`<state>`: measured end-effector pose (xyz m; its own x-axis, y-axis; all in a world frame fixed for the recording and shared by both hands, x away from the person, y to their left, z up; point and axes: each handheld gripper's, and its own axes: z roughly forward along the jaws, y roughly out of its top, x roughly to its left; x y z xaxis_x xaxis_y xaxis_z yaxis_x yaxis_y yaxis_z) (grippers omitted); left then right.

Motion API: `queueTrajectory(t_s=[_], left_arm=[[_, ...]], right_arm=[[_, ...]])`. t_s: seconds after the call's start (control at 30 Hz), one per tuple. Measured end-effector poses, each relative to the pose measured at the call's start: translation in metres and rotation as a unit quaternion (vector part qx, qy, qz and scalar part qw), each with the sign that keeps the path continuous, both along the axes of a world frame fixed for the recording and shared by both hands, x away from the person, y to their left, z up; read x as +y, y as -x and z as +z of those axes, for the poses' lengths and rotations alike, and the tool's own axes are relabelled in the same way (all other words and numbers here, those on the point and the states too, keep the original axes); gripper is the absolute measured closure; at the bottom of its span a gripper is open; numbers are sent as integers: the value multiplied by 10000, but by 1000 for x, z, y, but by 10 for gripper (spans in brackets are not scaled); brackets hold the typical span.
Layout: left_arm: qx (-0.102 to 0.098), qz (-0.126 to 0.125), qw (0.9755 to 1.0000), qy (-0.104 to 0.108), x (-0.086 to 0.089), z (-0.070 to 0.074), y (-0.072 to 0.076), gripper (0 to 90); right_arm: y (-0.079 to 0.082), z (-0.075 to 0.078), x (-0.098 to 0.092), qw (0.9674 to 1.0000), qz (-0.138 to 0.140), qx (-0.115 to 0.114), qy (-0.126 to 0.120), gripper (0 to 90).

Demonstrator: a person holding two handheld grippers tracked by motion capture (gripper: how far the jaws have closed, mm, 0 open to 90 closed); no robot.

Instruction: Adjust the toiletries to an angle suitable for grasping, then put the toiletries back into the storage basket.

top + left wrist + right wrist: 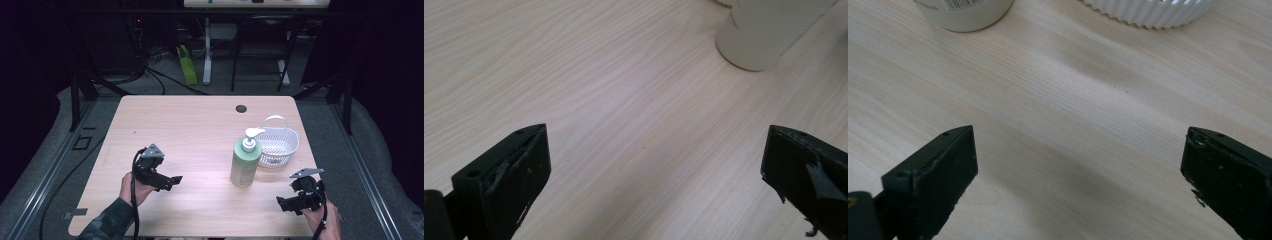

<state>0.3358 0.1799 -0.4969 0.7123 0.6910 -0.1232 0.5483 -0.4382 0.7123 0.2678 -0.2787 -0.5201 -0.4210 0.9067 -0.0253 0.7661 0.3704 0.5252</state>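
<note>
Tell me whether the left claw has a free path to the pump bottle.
Probably yes: the left claw is open, and bare table lies between it and the pump bottle.

The left gripper (172, 181) hovered low over the tabletop (200, 130), its jaws spread wide and holding nothing, pointing right. The right gripper (281, 202) hovered over the tabletop's near right corner, jaws likewise wide apart and bare, pointing left.
</note>
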Motion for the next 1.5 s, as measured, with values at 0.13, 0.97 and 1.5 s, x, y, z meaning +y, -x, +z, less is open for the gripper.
queueTrajectory(t_s=[0.13,0.97,1.5], left_arm=[[26,170,9998,-30,13,-1,-2,0],[166,268,9990,-316,29,-10,-8,0],[225,173,9993,-231,25,-12,-10,0]], right_arm=[[1,4,1,9999,42,-95,-114,6],[5,56,38,9891,448,-1005,-984,0],[-10,84,76,9774,700,-1571,-1226,0]])
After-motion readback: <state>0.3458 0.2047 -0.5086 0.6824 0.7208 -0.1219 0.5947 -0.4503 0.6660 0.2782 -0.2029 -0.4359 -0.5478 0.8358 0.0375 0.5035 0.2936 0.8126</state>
